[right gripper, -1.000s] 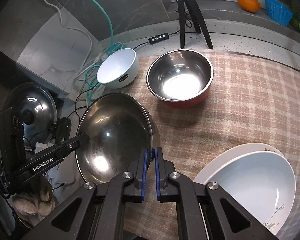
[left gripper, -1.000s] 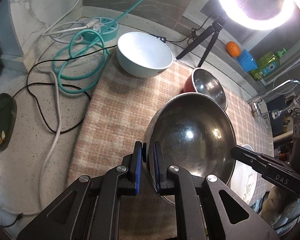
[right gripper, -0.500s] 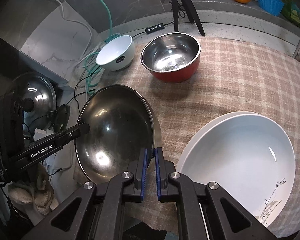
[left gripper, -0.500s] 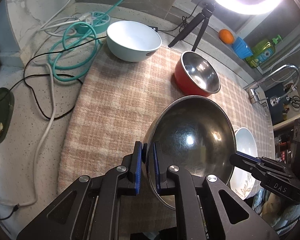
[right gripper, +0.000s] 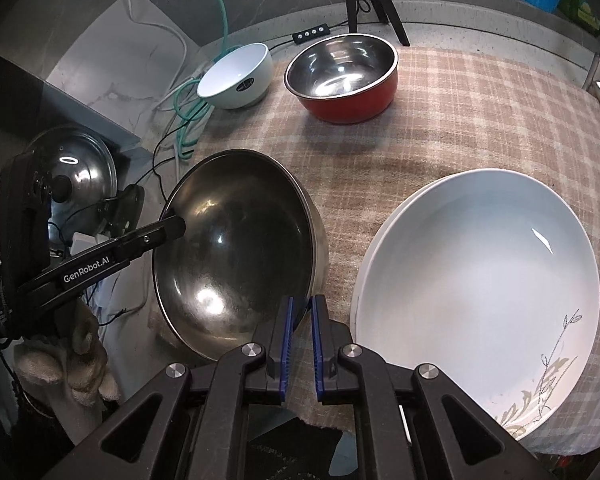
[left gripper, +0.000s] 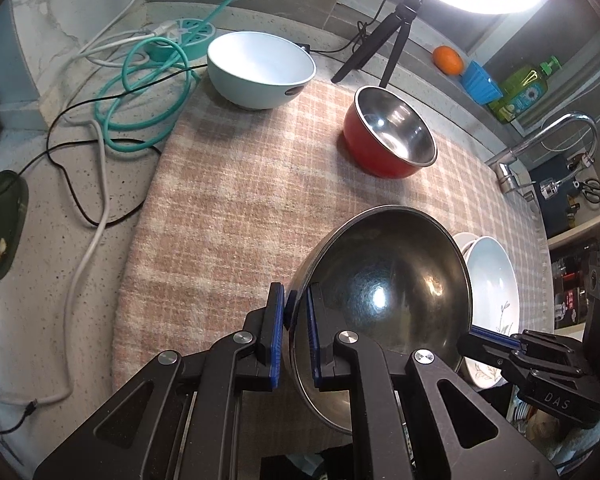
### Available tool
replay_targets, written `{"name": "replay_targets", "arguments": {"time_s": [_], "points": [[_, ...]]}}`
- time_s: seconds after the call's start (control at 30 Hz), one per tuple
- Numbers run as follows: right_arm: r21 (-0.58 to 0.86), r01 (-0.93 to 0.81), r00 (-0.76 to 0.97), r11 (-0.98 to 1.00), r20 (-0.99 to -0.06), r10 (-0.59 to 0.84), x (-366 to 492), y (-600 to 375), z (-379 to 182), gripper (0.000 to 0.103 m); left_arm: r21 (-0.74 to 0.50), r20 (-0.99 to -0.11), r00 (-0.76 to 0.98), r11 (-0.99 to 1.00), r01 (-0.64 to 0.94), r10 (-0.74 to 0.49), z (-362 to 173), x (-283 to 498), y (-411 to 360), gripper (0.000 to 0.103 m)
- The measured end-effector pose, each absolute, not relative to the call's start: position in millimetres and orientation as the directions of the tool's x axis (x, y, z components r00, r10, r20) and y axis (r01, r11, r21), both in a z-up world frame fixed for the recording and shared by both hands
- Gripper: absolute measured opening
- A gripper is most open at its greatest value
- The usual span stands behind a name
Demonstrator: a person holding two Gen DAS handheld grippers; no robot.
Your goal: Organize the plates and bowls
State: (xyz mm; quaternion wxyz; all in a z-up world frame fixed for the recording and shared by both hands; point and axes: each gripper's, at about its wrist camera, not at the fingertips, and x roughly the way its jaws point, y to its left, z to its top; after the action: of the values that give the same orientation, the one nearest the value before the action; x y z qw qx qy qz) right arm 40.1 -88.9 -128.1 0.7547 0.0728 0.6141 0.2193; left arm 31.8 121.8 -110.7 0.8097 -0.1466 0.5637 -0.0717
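A large steel bowl [left gripper: 384, 296] [right gripper: 236, 248] is held tilted above the checked cloth's near edge. My left gripper [left gripper: 296, 312] is shut on its left rim; it also shows in the right wrist view [right gripper: 172, 228]. My right gripper [right gripper: 300, 320] is shut on its right rim; it also shows in the left wrist view [left gripper: 480, 340]. A red bowl with a steel inside [left gripper: 392, 136] [right gripper: 344, 72] and a white bowl [left gripper: 260, 68] [right gripper: 236, 76] stand at the back. Stacked white plates [right gripper: 480, 288] [left gripper: 496, 280] lie to the right.
The checked cloth [left gripper: 240, 208] covers the counter. Cables [left gripper: 136, 92] lie at the left. A tripod [left gripper: 384, 36] stands behind the bowls. An orange [left gripper: 446, 58], a blue cup and a tap [left gripper: 540, 148] are at the back right. A pot lid [right gripper: 80, 168] is at the left.
Both grippers have pulled back towards the cloth's near edge with the steel bowl. The red and white bowls look farther away and the white plates look closer.
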Motion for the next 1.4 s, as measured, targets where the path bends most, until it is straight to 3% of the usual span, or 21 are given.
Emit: {"name": "replay_targets", "arguments": {"time_s": [1.07,1.4], "points": [[0.417,-0.229,0.097,0.880,-0.889,0.447,25,-94,-139,0.009,-0.295,-0.902,0.340,0.955,-0.030,-0.268,-117,38,114,0.010],[0.399,-0.232,0.107,0.887,-0.896,0.431,26,-96,-137,0.016,-0.290,-0.905,0.337,0.956,-0.037,-0.261,-116,39,115,0.013]]}}
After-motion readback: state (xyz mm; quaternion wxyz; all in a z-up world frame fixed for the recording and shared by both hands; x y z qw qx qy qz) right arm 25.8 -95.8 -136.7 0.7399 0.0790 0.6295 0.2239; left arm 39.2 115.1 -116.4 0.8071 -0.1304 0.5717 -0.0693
